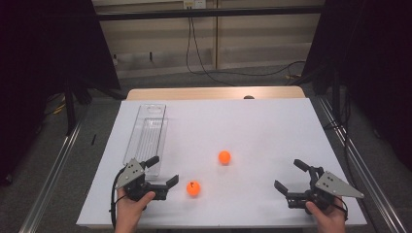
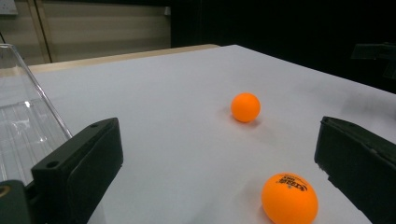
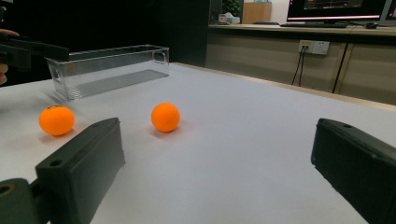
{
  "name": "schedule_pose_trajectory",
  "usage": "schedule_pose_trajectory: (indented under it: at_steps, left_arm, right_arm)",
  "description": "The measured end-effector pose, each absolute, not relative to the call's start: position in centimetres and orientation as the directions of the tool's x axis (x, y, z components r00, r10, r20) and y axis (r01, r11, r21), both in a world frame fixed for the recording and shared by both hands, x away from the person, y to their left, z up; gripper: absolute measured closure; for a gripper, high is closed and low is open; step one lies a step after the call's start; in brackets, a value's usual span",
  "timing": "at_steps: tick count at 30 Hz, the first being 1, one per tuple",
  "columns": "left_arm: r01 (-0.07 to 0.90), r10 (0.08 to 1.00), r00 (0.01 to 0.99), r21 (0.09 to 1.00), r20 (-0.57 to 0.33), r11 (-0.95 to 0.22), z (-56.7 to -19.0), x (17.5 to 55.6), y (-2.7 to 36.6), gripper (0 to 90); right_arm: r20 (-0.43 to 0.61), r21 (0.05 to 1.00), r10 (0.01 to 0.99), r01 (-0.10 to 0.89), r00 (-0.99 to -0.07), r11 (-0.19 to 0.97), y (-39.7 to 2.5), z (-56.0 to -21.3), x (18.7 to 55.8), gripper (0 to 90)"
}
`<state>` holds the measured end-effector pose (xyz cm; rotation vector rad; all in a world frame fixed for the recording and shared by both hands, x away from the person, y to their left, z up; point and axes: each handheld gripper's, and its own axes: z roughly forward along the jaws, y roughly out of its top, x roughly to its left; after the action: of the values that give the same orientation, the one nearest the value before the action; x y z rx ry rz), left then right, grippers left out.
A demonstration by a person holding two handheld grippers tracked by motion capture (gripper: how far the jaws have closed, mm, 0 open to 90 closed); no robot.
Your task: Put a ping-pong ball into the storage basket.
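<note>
Left gripper jaws apart; near ball just ahead, black print on top, unreadable. Right gripper jaws apart, far ball ahead-left.

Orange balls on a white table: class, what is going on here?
A person holds a gripper in each hand, both open and holding nothing. The left gripper faces the nearer orange ball, just short of it. The farther orange ball lies mid-table. The right gripper waits apart. The clear bin looks empty.
</note>
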<state>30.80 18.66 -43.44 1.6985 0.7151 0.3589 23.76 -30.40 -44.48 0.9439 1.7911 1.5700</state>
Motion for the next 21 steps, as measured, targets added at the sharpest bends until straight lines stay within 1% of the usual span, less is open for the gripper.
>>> schedule_pose_trajectory:
  at_steps: [21]
  left_arm:
    - [0.276, 0.618, 0.775, 0.951, -0.135, -0.138, -43.55, 30.91, 18.00, 1.1]
  right_arm:
    - [0.033, 0.988, 0.807, 0.139, -0.590, 0.061, -30.38, -44.49, 23.75, 2.0]
